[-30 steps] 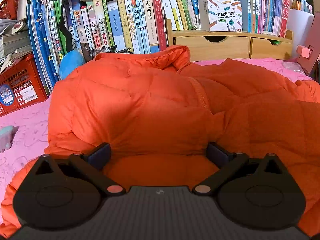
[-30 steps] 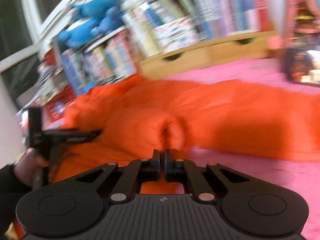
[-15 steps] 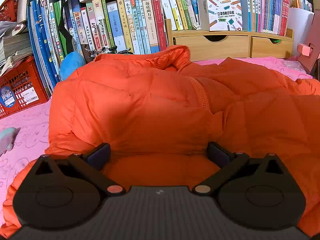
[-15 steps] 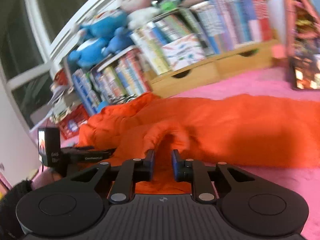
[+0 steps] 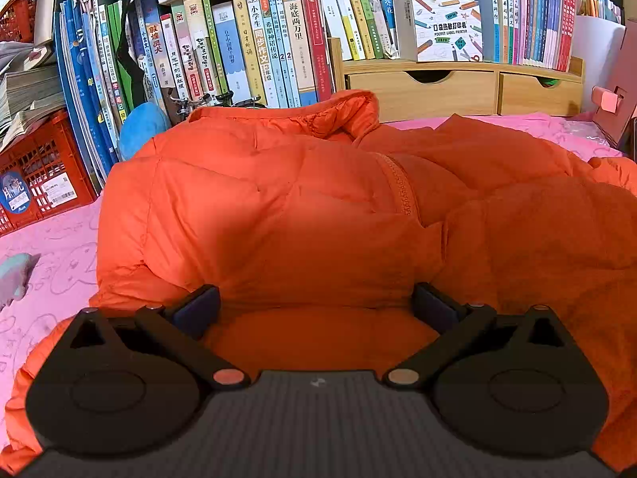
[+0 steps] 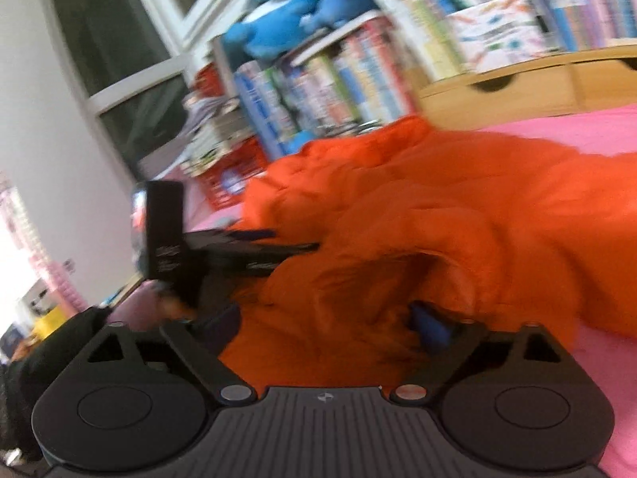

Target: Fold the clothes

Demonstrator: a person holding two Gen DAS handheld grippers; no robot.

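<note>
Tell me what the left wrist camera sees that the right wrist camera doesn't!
Only the left wrist view shows the jacket's zipper and readable book spines. Only the right wrist view shows the blue plush toys, the window and the left gripper from the side. Both show the orange puffer jacket on the pink cover, wooden drawers, and open grippers; the right gripper has just opened.

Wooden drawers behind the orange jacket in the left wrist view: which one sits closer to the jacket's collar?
The left drawer, directly behind the raised collar of the orange jacket. The right drawer sits further along, toward the pink stand.
</note>
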